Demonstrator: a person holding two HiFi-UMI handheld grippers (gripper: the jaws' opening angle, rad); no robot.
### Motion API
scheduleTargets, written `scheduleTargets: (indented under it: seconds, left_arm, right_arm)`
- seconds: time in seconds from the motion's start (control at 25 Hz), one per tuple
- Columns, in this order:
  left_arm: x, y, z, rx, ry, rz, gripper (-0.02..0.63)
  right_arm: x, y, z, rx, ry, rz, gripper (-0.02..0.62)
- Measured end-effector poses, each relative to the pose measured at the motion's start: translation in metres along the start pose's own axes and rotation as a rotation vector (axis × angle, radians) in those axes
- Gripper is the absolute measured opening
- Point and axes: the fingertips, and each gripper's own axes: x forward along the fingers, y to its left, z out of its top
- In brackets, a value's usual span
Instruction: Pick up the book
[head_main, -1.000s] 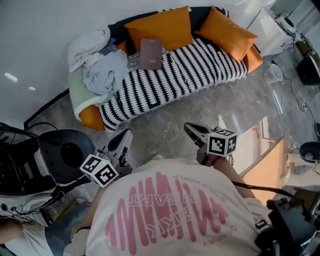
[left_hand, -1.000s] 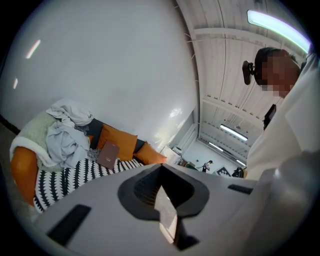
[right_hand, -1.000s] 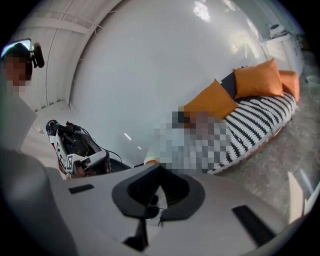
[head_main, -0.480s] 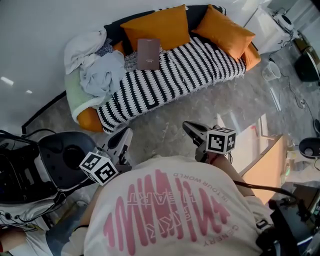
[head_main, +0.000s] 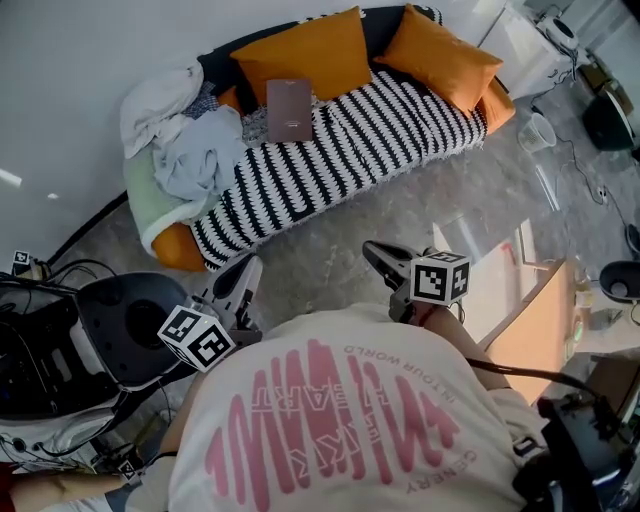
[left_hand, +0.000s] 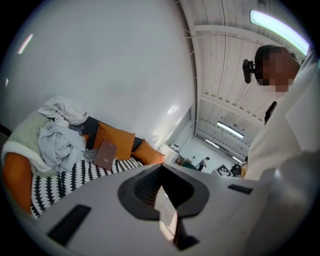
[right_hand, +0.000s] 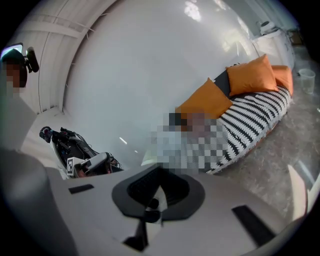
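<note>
**A:** so how far along is this one?

**B:** basically not started tbh. Big striped sofa (head_main: 400, 140) runs along the far wall, with a heap of pale clothes (head_main: 190, 150) dumped on its left end and two orange cushions (head_main: 310, 50) propped against the back. The book (head_main: 289, 110), brownish cover, lies on the seat just right of the clothes, far edge up against the left cushion

**A:** and the grippers?

**B:** both down on the near side, well apart from the sofa, bare floor (head_main: 330, 230) in between. The left gripper (head_main: 247, 270) and the right gripper (head_main: 373, 252) each have their jaws closed together with nothing in them

**A:** so what's left?

**B:** pretty much all of it I'd say: get over to the sofa, open a gripper, close it on the book and lift. Book looks untouched so far
</note>
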Motion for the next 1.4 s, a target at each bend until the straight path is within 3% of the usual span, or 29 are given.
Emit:
scheduleTargets:
  seconds: [0.52, 0.72, 1.04, 1.4]
  left_arm:
    - [-0.002, 0.001, 0.002, -0.022, -0.004, 0.029, 0.008]
    - [0.006, 0.000, -0.007, 0.033, 0.031, 0.030, 0.008]
    - [0.021, 0.000, -0.003, 0.023, -0.003, 0.019, 0.008]
    - [0.052, 0.029, 0.017, 0.030, -0.037, 0.087, 0.008]
  right_arm:
    - [-0.004, 0.000, 0.010, 0.002, -0.005, -0.004, 0.009]
    - [-0.028, -0.024, 0.041, 0.015, -0.109, -0.073, 0.009]
    - [-0.037, -0.039, 0.067, -0.037, -0.193, -0.108, 0.009]
    - [0.008, -0.065, 0.113, -0.099, -0.155, -0.049, 0.009]
